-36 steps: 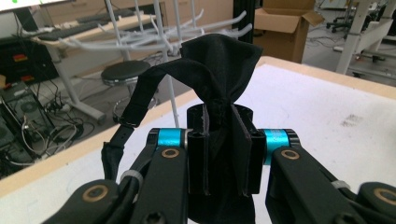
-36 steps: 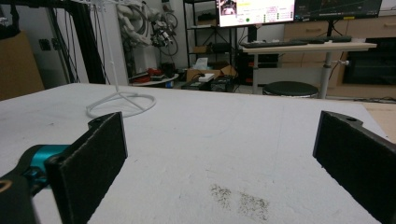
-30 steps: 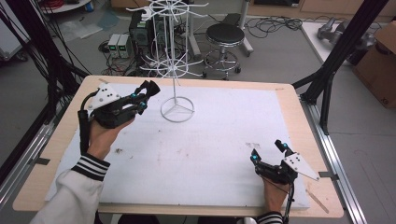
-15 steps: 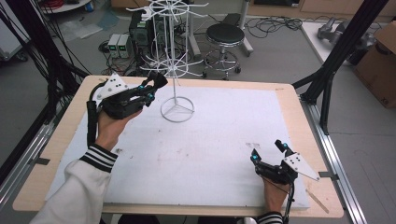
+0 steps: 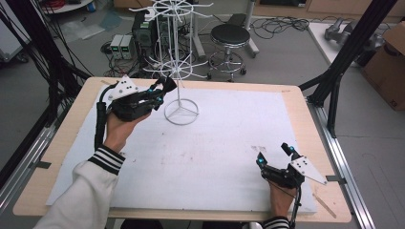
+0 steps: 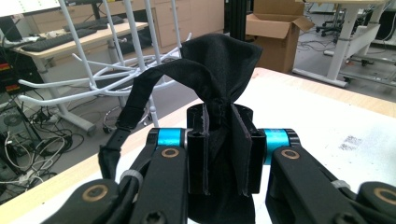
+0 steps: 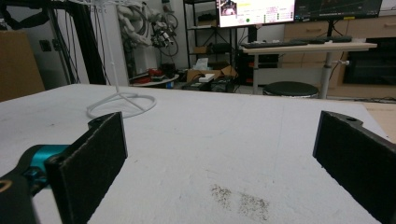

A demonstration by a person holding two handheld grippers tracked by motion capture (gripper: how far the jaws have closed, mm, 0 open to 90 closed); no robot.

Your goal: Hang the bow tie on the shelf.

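Two hand-held grippers work over the counter (image 5: 219,143) in the high view. The left hand-held gripper (image 5: 162,90) is raised at the far left part of the white mat, close to the pole of a white wire rack (image 5: 180,71) whose ring base rests on the mat. Its jaws are clenched on a small black cloth pouch (image 5: 168,85), which sits at the tip, just beside the rack's pole. The right hand-held gripper (image 5: 274,155) lies low near the front right corner of the mat, well apart from the rack, jaws spread with nothing between them. A faint dark smudge (image 5: 259,149) marks the mat just beyond it.

From the left gripper view, the left hand-held gripper (image 6: 219,149) pinches the black cloth pouch (image 6: 224,65) at its gathered neck, the pads pressing from both sides. The pouch's upper part balloons above the jaws, and a black strap (image 6: 135,102) loops off to the left and hangs down. Whether the pouch holds anything cannot be told. The wire rack's (image 6: 93,79) white arms stand just behind it.

From the right gripper view, the right hand-held gripper (image 7: 219,154) is released, its two dark pads wide apart over bare mat with the smudge (image 7: 240,198) between them. The rack's ring base (image 7: 120,105) lies far off at the left.
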